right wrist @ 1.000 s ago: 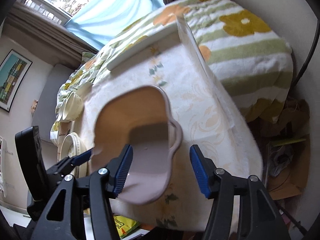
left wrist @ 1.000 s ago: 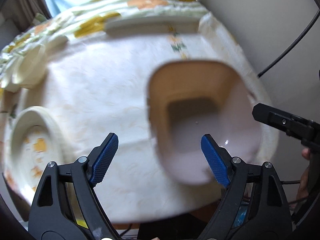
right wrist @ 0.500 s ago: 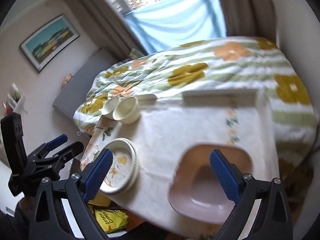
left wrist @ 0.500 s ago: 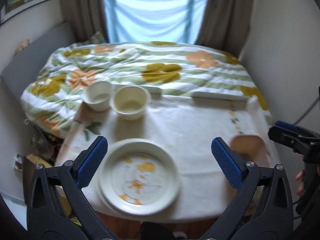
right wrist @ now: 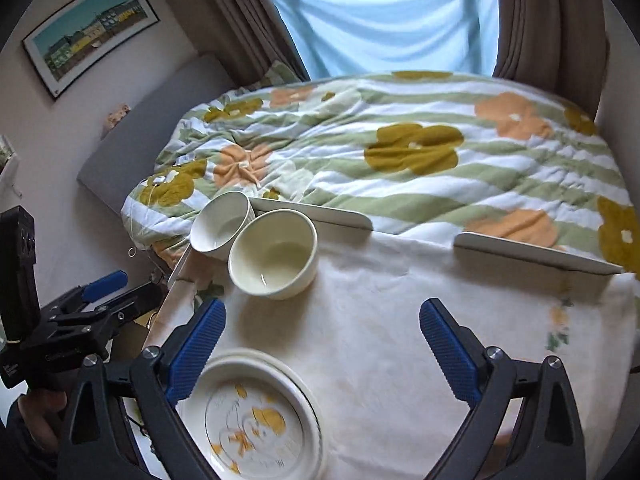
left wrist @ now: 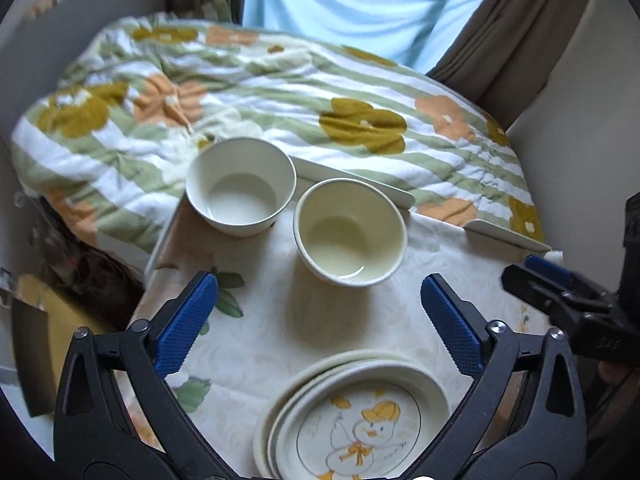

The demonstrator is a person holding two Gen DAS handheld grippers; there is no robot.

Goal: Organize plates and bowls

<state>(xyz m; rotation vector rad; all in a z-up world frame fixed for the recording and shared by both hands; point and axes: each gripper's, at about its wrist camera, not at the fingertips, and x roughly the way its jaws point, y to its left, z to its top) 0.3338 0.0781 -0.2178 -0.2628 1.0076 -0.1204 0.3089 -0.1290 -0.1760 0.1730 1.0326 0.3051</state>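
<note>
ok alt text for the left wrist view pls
Two empty cream bowls sit side by side at the far end of a cloth-covered table, with a stack of duck-print plates at the near edge. The left gripper hangs above the cloth, holding nothing, its jaws closing; a floral quilt lies beyond.

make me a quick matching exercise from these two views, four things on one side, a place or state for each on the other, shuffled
Things:
1. white bowl
2. cream bowl
3. duck plate
4. right tool

Places or states:
A. top of a stack at the near table edge
B. wide open, nothing between the fingers
C. far left corner of the table, next to the quilt
D. just right of the other bowl, further in on the cloth

Pairs: 1-C, 2-D, 3-A, 4-B
</note>
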